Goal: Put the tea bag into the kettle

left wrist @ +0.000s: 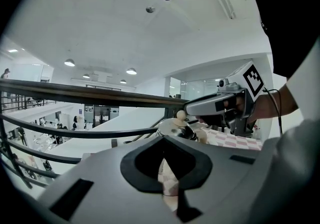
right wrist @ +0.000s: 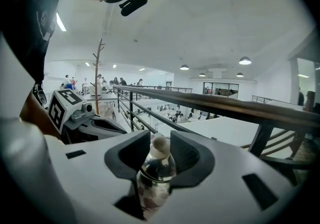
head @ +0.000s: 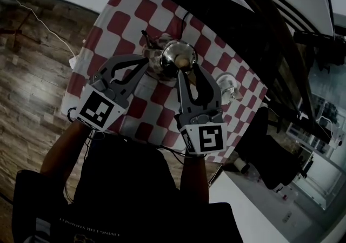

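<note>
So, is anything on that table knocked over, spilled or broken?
Nothing stands out. The kettle stands upright on the checkered cloth, and I see no spill or damage.

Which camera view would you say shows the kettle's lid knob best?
The right gripper view: the lid knob sits close and centred between the right tongs. The left gripper view shows the knob small and distant. The head view shows the shiny kettle, but its knob is hard to make out.
</note>
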`<state>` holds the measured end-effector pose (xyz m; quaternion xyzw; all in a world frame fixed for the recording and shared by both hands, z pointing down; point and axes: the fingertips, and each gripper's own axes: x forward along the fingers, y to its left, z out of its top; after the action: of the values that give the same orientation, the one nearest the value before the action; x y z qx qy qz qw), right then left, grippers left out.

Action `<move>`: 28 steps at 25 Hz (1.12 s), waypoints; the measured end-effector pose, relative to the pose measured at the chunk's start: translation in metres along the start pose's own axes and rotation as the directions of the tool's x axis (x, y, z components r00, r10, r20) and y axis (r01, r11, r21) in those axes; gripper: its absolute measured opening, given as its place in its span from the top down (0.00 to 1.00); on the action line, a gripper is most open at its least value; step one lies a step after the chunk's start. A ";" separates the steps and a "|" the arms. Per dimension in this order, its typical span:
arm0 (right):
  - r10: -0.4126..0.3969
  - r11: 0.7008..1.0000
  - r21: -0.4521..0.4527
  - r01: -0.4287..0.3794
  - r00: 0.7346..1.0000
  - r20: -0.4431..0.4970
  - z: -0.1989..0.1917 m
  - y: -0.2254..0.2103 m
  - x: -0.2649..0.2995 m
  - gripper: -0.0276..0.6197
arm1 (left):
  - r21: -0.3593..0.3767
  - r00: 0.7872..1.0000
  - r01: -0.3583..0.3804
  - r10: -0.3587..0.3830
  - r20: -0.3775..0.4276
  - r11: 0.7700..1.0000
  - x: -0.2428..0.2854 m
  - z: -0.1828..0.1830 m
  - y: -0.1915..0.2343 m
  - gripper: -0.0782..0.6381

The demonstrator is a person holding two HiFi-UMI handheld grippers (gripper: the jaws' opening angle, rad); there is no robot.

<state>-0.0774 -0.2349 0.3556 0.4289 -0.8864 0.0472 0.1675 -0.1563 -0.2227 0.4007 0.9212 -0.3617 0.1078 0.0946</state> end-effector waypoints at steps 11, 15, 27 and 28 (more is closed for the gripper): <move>-0.034 0.995 0.094 0.029 0.998 0.045 -0.017 -0.016 -0.069 0.78 | 0.025 1.000 -0.016 0.016 -0.009 1.000 -0.010 0.014 -0.041 0.88; -0.031 0.993 0.114 0.023 0.998 0.062 -0.021 -0.015 -0.098 0.80 | 0.026 1.000 -0.010 0.011 -0.012 1.000 -0.012 0.018 -0.067 0.88; -0.025 0.995 0.102 0.013 0.993 0.119 -0.032 -0.014 -0.189 0.88 | 0.080 1.000 0.002 -0.002 0.003 0.997 -0.014 0.038 -0.155 0.88; -0.025 0.995 0.102 0.012 0.992 0.127 -0.033 -0.014 -0.197 0.88 | 0.082 1.000 -0.001 0.000 0.003 0.997 -0.015 0.038 -0.162 0.88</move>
<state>0.0551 -0.0892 0.3194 0.4472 -0.8878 0.0627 0.0887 -0.0506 -0.1055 0.3447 0.9244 -0.3573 0.1213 0.0563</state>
